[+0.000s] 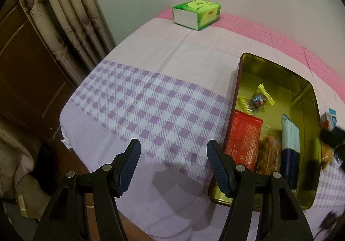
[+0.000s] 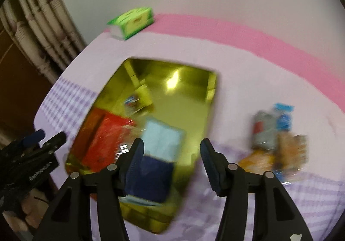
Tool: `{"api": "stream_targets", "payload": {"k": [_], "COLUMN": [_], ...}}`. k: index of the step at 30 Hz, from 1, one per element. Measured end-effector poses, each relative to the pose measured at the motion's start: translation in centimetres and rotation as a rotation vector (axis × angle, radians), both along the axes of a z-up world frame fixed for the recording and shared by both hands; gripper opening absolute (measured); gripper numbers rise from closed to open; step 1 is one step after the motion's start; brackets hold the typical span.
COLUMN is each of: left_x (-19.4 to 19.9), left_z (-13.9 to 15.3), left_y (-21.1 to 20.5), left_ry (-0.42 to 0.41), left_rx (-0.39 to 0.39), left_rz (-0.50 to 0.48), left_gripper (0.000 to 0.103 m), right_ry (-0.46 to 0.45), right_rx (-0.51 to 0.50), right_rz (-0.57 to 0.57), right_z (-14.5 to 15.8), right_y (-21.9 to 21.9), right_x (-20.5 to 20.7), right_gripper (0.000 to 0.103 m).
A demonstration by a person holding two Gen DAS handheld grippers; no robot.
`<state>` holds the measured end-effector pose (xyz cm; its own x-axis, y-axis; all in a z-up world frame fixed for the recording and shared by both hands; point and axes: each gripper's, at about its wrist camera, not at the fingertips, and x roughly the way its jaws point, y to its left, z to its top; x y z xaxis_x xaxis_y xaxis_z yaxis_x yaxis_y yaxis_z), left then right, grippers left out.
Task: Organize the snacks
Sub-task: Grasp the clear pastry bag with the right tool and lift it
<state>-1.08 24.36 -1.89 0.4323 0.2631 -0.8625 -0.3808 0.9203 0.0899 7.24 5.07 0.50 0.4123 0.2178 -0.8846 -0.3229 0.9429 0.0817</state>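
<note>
Nearest in the left wrist view, the left tongs (image 1: pixel 173 167) stand apart with nothing between them, hanging over the checked cloth of the tabletop (image 1: pixel 133 98) just beside the tin's (image 1: pixel 239 72) left wall. The right tongs (image 2: pixel 172 164) are likewise apart and hold nothing; they hang above the near end of the tin (image 2: pixel 212 94), though that view is smeared by motion.

Inside the tin, at its near end, lie a red packet (image 1: pixel 243 139), a clear pack of brown biscuits (image 1: pixel 269 154) next to it, and a pale-blue and navy pouch (image 1: pixel 290 146) standing on edge against the right wall. Further in sits a small wrapped sweet (image 1: pixel 257 98) with yellow wrapper ends. The far half of the tin floor is bare gold.

So, as a judgement, the job looks partly done: four or so snacks are in, and there is room for more. What is left sits outside the tin to its right, on the tabletop: a loose pile (image 2: pixel 278 139) of packets, blue, grey and orange-brown, too blurred to count or name. Those most likely go in next, and the right tongs are the nearer pair to them.

At the far edge, by the wall, rests a green tissue pack (image 1: pixel 197 13), well apart from everything else; it does not look like a snack.
</note>
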Motion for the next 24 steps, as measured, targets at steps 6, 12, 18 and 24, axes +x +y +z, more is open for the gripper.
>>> {"api": "stream_targets", "payload": {"k": [6,12,18,24], "left_x": [0.2,0.3,0.3,0.3], "left_z": [-0.1,-0.2,-0.3,-0.4], "left_y": [-0.3,-0.6,-0.8,-0.8], "left_ry": [0.009,0.014,0.019,0.023], "left_rx": [0.006,0.017,0.018,0.024], "left_rz": [-0.008,-0.017,-0.021,-0.023], "left_gripper": [0.065,0.065,0.065,0.065], "right_ry": [0.036,0.164,0.208,0.221], "right_rx": [-0.106,-0.138,-0.173,-0.148], "right_rz": [-0.105,-0.188,-0.207,-0.219], "right_z": [0.2,-2.0,-4.2,-4.9], "right_y": [-7.0,-12.2,-13.7,-14.2], "right_x": [3.6,6.7,8.1,8.9], "right_gripper": [0.054,0.054,0.054,0.050]}}
